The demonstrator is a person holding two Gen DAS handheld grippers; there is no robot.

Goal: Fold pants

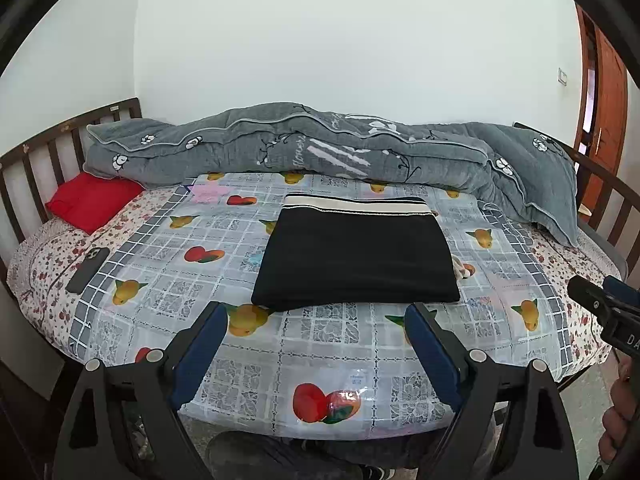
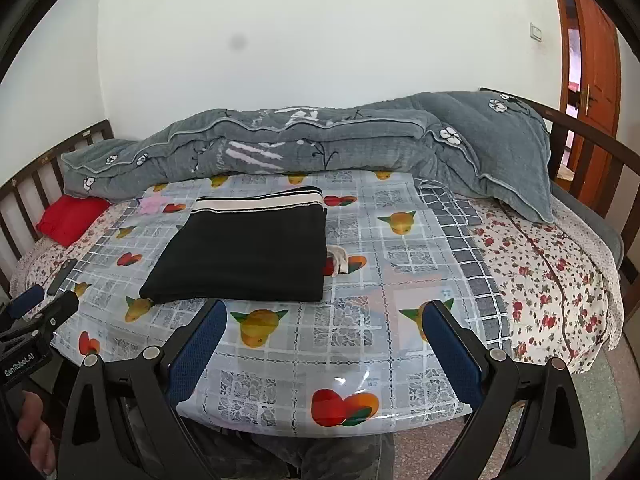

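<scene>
At frame bottom, the left gripper (image 1: 316, 312) and right gripper (image 2: 325, 310) hang spread, pinching nothing, over a fruit-print plastic sheet (image 1: 280, 360). Mid-frame lie the folded black pants (image 1: 356, 256); beyond, a grey quilt (image 1: 320, 144) against the white wall (image 1: 340, 32).

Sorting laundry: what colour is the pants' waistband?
Cream with black stripes on the pants, clearest in the left wrist view.

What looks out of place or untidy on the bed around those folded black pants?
The black pants are folded into a neat rectangle, but a pale drawstring pokes out from their right edge onto the fruit-print cover. A dark phone also lies loose near the bed's left side. Nothing looks spilled or damaged.
</scene>
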